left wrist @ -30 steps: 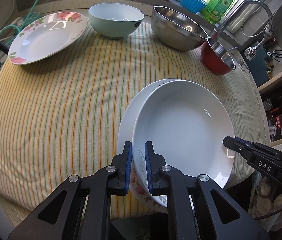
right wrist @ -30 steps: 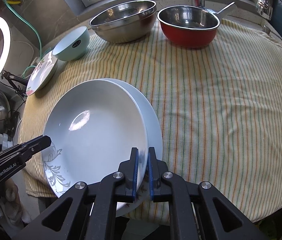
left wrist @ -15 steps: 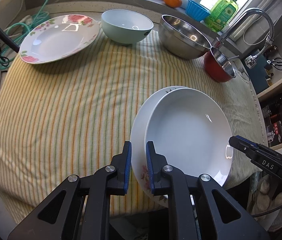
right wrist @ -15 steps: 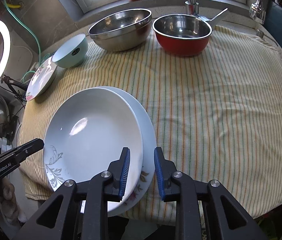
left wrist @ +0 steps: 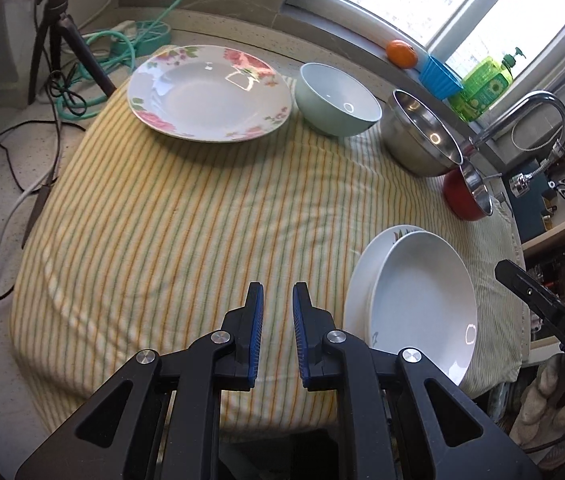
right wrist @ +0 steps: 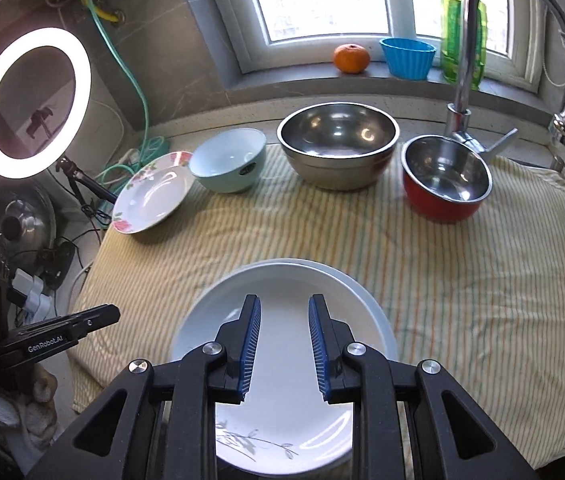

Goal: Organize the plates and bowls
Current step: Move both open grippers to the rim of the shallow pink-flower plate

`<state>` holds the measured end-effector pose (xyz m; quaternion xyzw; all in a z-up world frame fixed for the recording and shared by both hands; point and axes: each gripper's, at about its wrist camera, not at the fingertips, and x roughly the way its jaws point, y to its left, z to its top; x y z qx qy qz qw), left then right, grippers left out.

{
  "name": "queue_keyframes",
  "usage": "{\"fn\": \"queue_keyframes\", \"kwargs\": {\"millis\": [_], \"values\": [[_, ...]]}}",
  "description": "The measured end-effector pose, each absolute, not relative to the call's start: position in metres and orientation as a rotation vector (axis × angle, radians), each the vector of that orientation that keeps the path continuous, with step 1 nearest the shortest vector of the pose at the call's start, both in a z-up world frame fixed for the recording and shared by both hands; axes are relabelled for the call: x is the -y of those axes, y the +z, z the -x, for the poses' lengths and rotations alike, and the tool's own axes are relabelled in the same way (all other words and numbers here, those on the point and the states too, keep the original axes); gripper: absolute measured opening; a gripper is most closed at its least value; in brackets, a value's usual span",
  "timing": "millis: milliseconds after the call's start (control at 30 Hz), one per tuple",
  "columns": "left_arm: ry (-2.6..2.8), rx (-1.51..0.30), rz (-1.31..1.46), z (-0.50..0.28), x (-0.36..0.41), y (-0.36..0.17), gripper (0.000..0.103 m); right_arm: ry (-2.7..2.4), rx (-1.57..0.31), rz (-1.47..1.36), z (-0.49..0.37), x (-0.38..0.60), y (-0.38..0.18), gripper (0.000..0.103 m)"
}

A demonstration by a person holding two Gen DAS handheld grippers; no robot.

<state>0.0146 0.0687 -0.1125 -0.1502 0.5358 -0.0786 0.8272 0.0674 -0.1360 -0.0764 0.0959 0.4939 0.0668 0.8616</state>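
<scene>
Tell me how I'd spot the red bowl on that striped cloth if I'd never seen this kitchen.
Find the tall chrome tap at the back, below the window. At its foot, on the far right of the striped cloth, sits the red bowl, right of the large steel bowl. It alone is red outside and shiny metal inside.

The left gripper [left wrist: 277, 300] has its jaws slightly parted with nothing between them, above the striped cloth [left wrist: 186, 224] on the counter. Right of the jaws lie two stacked white plates [left wrist: 418, 300]. Far ahead of the jaws sits a rose-patterned plate [left wrist: 206, 92], with a pale green bowl [left wrist: 338, 100], a steel bowl [left wrist: 422, 136] and a red pot [left wrist: 468, 196] ahead to the right.
</scene>
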Motion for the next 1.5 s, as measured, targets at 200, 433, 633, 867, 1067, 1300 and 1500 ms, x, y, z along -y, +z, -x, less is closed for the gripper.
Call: {"fn": "queue_keyframes", "kwargs": {"millis": [200, 433, 633, 867, 1067, 1300, 1500], "values": [[-0.105, -1.101, 0.373, -0.021, -0.107, -0.107, 0.013, 0.241, -1.045, -0.145, -0.096, 0.087, -0.067, 0.028], [-0.055, -1.079, 0.435, -0.034, -0.144, -0.108, 0.013, 0.343, -1.064, -0.100, -0.146, 0.033, -0.062, 0.028], [-0.015, -1.054, 0.500, -0.054, -0.162, -0.118, 0.013, 0.412, -1.091, -0.157, -0.210, 0.005, -0.068, 0.028], [0.000, -1.039, 0.553, -0.075, -0.171, -0.129, 0.013, 0.443, -1.137, -0.145, -0.272, -0.023, -0.089, 0.028], [0.001, -1.042, 0.572, -0.089, -0.174, -0.135, 0.013, 0.444, -1.175, -0.139, -0.308, -0.035, -0.105, 0.028], [0.004, -1.053, 0.611, -0.101, -0.177, -0.141, 0.013, 0.447, -1.248, -0.153, -0.347, -0.033, -0.124, 0.028], [0.007, -1.059, 0.629, -0.109, -0.178, -0.144, 0.013, 0.409, -1.280, -0.141, -0.371, -0.028, -0.139, 0.028]]}}
